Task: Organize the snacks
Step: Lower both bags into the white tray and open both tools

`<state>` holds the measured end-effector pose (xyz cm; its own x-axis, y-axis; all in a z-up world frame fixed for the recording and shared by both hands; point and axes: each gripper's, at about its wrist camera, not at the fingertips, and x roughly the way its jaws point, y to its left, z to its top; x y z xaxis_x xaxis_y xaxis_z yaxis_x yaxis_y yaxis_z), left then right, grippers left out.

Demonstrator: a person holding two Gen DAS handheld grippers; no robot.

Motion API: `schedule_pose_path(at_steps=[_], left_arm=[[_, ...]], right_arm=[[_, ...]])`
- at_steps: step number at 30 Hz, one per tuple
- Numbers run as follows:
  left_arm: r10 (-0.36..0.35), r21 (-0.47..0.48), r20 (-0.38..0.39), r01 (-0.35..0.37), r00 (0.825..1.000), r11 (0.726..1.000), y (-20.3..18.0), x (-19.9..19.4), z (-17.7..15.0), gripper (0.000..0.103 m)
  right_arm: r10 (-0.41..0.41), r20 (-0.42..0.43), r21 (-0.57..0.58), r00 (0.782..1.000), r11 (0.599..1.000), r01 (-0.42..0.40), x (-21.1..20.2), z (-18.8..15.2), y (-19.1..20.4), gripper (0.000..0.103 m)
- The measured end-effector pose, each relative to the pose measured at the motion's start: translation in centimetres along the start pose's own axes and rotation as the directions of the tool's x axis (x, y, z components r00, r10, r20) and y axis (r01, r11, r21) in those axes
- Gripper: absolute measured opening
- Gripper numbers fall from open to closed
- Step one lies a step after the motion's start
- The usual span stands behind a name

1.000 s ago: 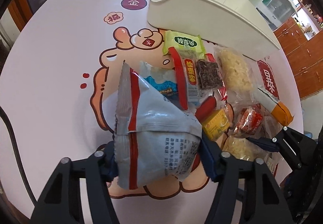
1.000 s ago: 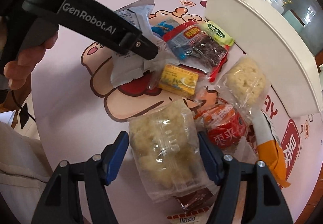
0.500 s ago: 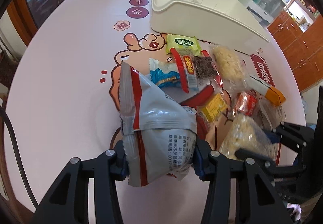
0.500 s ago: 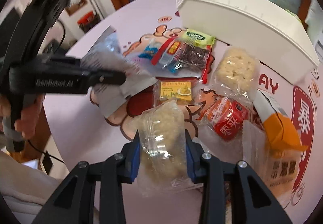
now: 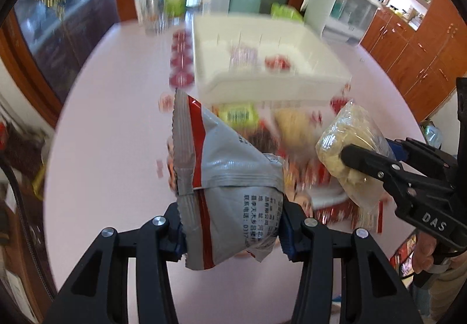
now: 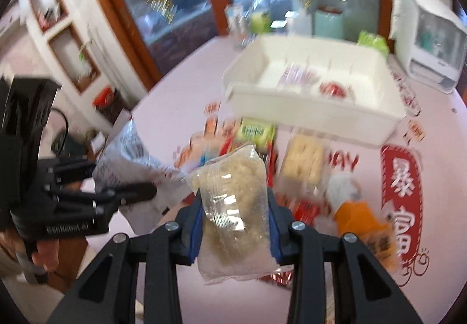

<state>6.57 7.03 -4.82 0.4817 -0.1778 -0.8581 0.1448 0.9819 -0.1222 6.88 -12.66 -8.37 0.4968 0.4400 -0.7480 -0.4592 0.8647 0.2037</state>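
Left wrist view showed the left gripper (image 5: 230, 232) clamped on a crinkled silver foil snack bag with red stripes and black print (image 5: 224, 178), held above the pale pink round table (image 5: 116, 119). The right gripper (image 6: 235, 229) pinched a clear plastic packet of pale, crumbly puffed-rice cake (image 6: 233, 207), likewise lifted off the table. Beyond both lay a blurred heap of loose snack packets (image 6: 303, 160), just in front of a white rectangular plastic bin with divider slots (image 6: 315, 102); two reddish packets, possibly more, sat inside it.
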Motion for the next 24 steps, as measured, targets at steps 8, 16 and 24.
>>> schedule_pose_path(at_steps=[8,16,24], left_arm=[[0.043,0.068,0.199,-0.058,0.979,0.996,-1.9,-4.6,10.0,0.047],[0.105,0.062,0.255,-0.125,0.961,0.99,-4.0,-2.9,19.0,0.047],[0.185,0.022,0.194,-0.193,0.963,0.981,-4.3,4.5,23.9,0.047]], right_arm=[[-0.072,0.142,0.164,0.987,0.985,0.049,-4.2,8.7,-3.4,0.037],[-0.16,0.243,0.205,0.957,0.972,0.11,-5.8,17.4,-6.3,0.037],[-0.233,0.187,0.258,0.954,0.949,0.182,-1.9,22.6,-10.6,0.037]])
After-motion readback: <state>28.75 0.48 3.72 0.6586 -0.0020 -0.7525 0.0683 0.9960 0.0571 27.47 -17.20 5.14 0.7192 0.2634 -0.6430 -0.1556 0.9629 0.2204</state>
